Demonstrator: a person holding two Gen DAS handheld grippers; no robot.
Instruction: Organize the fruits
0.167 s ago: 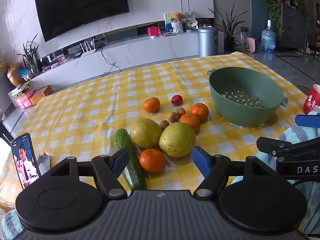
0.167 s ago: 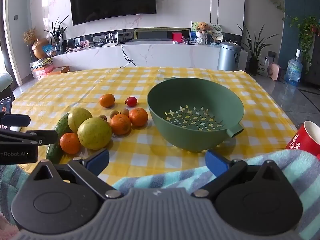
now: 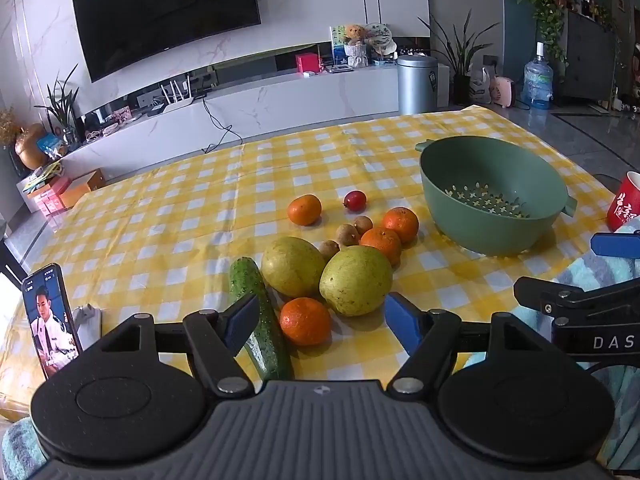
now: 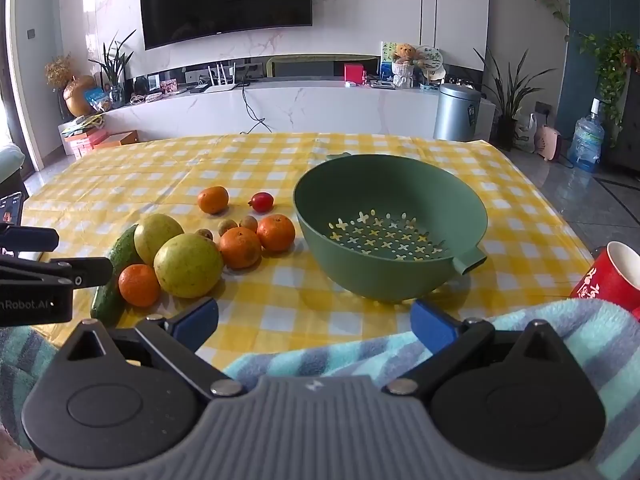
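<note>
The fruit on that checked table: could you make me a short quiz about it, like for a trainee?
1. True or false: the green colander already holds fruit.
2. How many oranges lie on the checked cloth?
3. Multiple choice: what lies nearest the left tool? A) the red fruit B) the nearest orange beside the cucumber C) the red cup

Key
1. False: only its cross-shaped holes show inside.
2. Four.
3. B. Both the left tool and the right tool are open and hold nothing.
</note>
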